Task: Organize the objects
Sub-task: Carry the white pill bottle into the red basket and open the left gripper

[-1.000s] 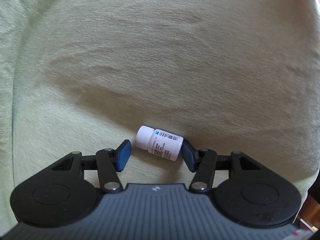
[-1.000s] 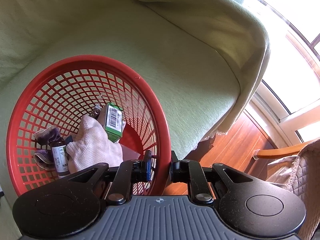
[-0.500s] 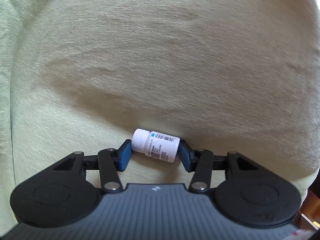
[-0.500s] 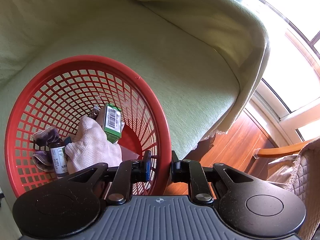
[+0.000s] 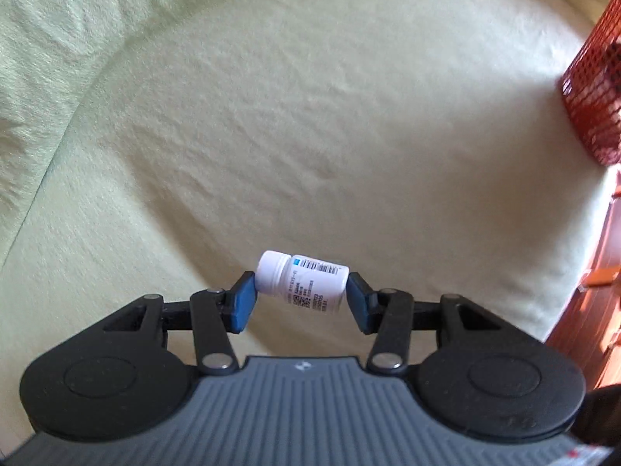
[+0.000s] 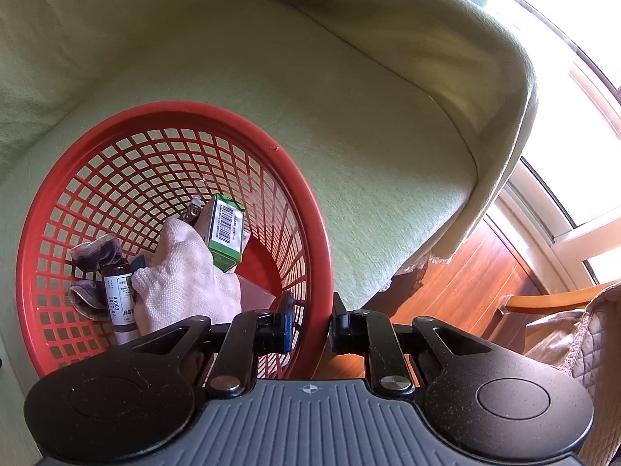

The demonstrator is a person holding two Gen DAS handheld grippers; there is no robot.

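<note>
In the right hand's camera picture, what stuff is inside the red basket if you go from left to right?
Purple cloth → small brown bottle → white woven cloth → green box with a barcode.

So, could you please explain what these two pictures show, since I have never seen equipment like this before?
Gladly. There is no robot: a person holds a two-finger tool in each hand, and each tool carries a wide-angle camera looking along its fingers. One picture is from the left tool, which grips a small white pill bottle end to end, above a pale green sofa cover. The other is from the right tool, clamped on the rim of a red mesh basket that sits on the same sofa. In the basket lie a green box, a white cloth and a dark labelled bottle.
</note>
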